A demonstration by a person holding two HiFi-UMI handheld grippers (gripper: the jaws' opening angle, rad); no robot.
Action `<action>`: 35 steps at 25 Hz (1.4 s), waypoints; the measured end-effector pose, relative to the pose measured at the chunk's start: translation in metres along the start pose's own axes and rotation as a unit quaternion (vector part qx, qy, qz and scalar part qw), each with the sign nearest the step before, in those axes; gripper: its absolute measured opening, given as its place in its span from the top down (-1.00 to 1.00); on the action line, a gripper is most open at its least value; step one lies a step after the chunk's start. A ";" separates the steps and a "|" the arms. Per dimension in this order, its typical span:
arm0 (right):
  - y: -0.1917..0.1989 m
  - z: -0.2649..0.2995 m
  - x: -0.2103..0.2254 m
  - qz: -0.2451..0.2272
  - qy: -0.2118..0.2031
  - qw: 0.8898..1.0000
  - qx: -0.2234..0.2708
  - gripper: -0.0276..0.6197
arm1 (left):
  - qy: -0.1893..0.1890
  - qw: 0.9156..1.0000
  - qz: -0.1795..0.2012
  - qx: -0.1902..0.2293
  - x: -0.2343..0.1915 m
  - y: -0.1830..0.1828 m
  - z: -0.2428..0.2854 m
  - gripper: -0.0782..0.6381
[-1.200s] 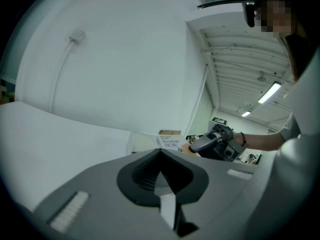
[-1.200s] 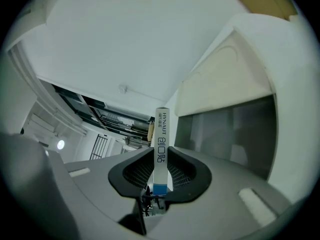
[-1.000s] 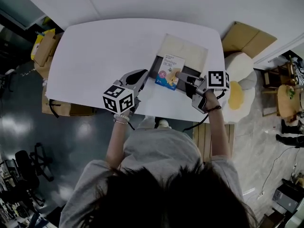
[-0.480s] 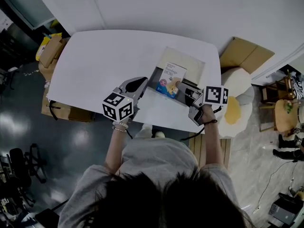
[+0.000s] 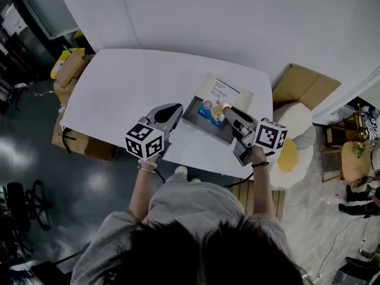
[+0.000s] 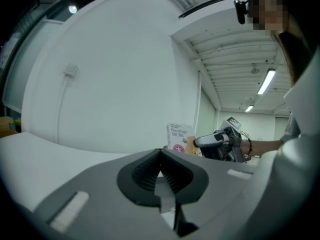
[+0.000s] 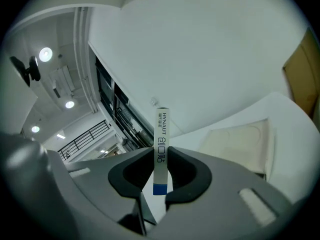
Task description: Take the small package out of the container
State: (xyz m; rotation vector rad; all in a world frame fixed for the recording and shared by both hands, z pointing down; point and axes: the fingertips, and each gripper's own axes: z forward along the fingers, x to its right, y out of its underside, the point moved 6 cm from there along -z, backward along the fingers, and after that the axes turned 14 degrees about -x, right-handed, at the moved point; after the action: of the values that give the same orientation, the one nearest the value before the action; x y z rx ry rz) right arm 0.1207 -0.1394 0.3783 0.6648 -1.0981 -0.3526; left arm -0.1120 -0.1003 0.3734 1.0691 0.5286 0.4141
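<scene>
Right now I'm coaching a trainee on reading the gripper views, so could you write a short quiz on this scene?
1. Multiple choice: what is the right gripper shut on?
A) a cardboard box
B) the small package
C) nothing

2. True or false: the left gripper is holding the container.

3. Short answer: what does the container stand on?

Key:
1. B. The package stands upright between the jaws.
2. False. Its jaws are together with nothing between them, off to the side of the container.
3. The white table.
</scene>
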 end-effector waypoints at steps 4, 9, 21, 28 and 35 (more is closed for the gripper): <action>-0.007 -0.007 -0.010 -0.042 0.007 0.999 0.024 0.62 | -0.003 1.000 0.006 0.012 0.005 -0.006 -0.005 0.81; -0.015 -0.017 -0.018 -0.087 0.023 0.995 0.043 0.62 | -0.005 1.000 0.016 0.022 0.013 -0.016 -0.005 0.81; -0.032 -0.038 -0.033 -0.177 0.054 0.978 0.099 0.62 | -0.005 0.998 0.024 0.051 0.019 -0.036 -0.008 0.81; -0.038 -0.045 -0.041 -0.203 0.063 0.970 0.121 0.61 | -0.003 0.997 0.040 0.063 0.020 -0.047 -0.013 0.81; -0.038 -0.048 -0.049 -0.221 0.073 0.963 0.137 0.61 | -0.005 0.996 0.047 0.074 0.017 -0.049 -0.023 0.81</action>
State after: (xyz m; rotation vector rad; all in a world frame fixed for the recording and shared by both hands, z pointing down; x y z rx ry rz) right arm 0.1454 -0.1247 0.3046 1.1717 -0.8570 -0.5296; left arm -0.1087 -0.0957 0.3170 1.2417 0.5074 0.4567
